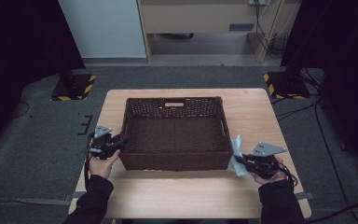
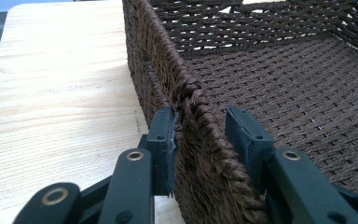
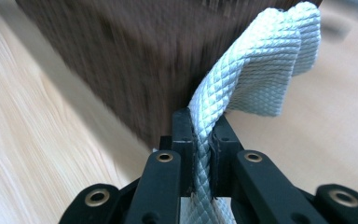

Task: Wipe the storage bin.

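Note:
A dark brown woven basket (image 1: 175, 108) stands in the middle of the wooden table (image 1: 182, 193). My left gripper (image 1: 120, 140) is at its left wall near the front corner. In the left gripper view the jaws of this gripper (image 2: 204, 136) straddle the wall's braided rim (image 2: 168, 79). One pad lies against the outside and the other stands off the inside, so the gripper is open. My right gripper (image 1: 240, 160) is at the basket's front right corner, shut on a pale blue-white quilted cloth (image 1: 237, 148). The cloth (image 3: 261, 70) rises folded from between the pads of the right gripper (image 3: 202, 135), beside the blurred basket wall (image 3: 121, 60).
The basket holds nothing that I can see, and it has a handle slot (image 1: 174, 104) in its far wall. Bare tabletop lies in front of the basket and on both sides of it. Two stand bases with yellow-black stripes (image 1: 73, 87) sit on the floor beyond the table.

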The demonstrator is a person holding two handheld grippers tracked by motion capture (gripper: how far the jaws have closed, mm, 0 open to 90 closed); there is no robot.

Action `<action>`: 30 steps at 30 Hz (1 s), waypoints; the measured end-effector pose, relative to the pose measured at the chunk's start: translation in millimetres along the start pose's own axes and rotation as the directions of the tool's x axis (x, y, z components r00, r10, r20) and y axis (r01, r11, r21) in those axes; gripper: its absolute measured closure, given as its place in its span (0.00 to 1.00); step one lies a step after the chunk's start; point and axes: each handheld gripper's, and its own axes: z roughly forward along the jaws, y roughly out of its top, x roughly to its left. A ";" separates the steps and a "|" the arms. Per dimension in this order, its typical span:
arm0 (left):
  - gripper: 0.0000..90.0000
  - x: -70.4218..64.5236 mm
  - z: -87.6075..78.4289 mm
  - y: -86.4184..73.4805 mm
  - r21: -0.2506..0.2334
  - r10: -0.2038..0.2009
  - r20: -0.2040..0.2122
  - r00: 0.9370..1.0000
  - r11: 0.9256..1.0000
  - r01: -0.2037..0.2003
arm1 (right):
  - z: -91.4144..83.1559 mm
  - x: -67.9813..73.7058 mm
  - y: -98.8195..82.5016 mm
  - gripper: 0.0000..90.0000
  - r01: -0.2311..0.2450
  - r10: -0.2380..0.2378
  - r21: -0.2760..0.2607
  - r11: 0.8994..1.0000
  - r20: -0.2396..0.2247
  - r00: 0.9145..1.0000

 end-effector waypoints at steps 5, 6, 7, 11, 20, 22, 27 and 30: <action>0.68 0.3 -0.1 -0.4 0.000 0.001 0.002 1.000 1.000 -0.001 | -5.3 10.5 3.2 0.93 0.030 -0.030 -0.008 1.000 -0.010 0.999; 0.68 0.6 0.0 -0.6 0.000 0.000 0.003 1.000 1.000 0.000 | -3.1 10.4 0.8 0.93 0.024 -0.024 0.005 1.000 -0.015 1.000; 0.67 0.8 0.1 -0.7 0.000 -0.001 0.004 1.000 1.000 0.001 | -0.7 9.9 -1.9 0.93 0.015 -0.015 0.023 1.000 -0.018 1.000; 0.65 0.7 -0.1 -1.5 -0.006 0.003 -0.001 1.000 1.000 -0.003 | 17.6 8.8 -15.7 0.93 0.005 -0.001 0.114 0.993 -0.034 0.999; 0.64 2.3 0.4 -1.4 -0.002 0.000 0.011 1.000 1.000 0.000 | 36.1 3.0 -31.2 0.93 -0.028 0.034 0.238 0.971 -0.024 0.999; 0.63 2.7 0.5 -1.6 -0.003 -0.001 0.012 1.000 1.000 0.001 | 31.4 -0.4 -30.2 0.93 -0.053 0.056 0.222 0.974 -0.006 0.998; 0.62 3.1 0.7 -1.7 -0.004 -0.001 0.012 1.000 1.000 0.001 | 7.6 -19.1 -31.1 0.93 -0.160 0.147 0.139 0.977 0.097 0.984; 0.61 3.5 0.8 -2.1 -0.007 -0.003 0.012 1.000 1.000 0.003 | -1.5 -31.3 -38.0 0.93 -0.226 0.206 0.126 0.966 0.156 0.966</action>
